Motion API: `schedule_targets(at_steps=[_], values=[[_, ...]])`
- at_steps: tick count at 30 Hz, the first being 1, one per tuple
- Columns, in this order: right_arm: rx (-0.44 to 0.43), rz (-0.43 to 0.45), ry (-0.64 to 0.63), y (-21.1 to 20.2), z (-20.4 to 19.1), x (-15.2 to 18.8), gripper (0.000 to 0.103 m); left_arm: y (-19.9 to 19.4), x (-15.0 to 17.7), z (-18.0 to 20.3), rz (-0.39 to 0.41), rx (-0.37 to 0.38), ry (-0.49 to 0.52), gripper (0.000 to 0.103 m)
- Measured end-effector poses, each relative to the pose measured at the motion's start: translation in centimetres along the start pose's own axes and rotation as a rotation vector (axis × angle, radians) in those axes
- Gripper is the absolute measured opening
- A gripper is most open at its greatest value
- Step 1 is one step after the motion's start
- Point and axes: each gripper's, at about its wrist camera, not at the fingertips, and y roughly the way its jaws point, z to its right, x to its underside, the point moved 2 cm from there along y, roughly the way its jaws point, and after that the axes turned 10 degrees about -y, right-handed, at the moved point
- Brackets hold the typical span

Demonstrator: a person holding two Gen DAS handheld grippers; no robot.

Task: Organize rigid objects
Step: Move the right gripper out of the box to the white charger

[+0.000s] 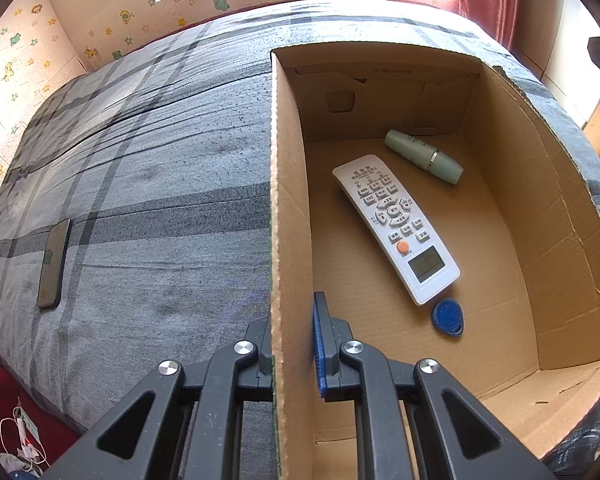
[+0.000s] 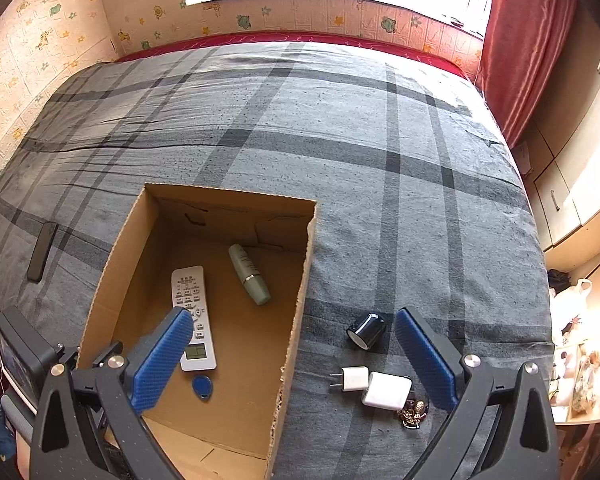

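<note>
Here the left gripper (image 1: pixel 292 344) has its fingers clamped on the left wall of the cardboard box (image 1: pixel 278 200), one finger outside and one inside, most likely to keep the box from sliding on the soft bed (image 2: pixel 340 140) while things go in. Inside the box lie a white remote (image 2: pixel 190 312), a pale green bottle (image 2: pixel 250 274) and a small blue key tag (image 2: pixel 203 387), all flat on the bottom. The right gripper (image 2: pixel 294 354) hangs above the right edge of the box with its fingers wide apart and nothing between them. On the bed just right of the box wait a dark blue cup on its side (image 2: pixel 367 330), two white chargers (image 2: pixel 374 386) and a little pile of gold bits (image 2: pixel 412 412). A phone (image 2: pixel 42 250) lies alone, left of the box. Those things probably go in next.
</note>
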Motion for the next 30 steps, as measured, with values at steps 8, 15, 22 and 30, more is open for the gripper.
schedule_targets(at_steps=[8,15,22,30], values=[[0.025,-0.009,0.046,-0.9,3.7,2.7,0.103,-0.1,0.0,0.1,0.000,-0.001,-0.001,0.013],[0.038,-0.045,0.118,0.4,6.9,6.1,0.103,-0.1,0.0,-0.1,0.001,0.002,-0.006,0.013],[0.046,-0.083,0.178,2.9,8.8,9.2,0.103,-0.1,0.1,-0.2,0.005,0.001,-0.007,0.013],[0.033,-0.113,0.210,6.5,8.9,11.5,0.103,-0.1,0.1,-0.1,0.008,-0.002,-0.007,0.013]])
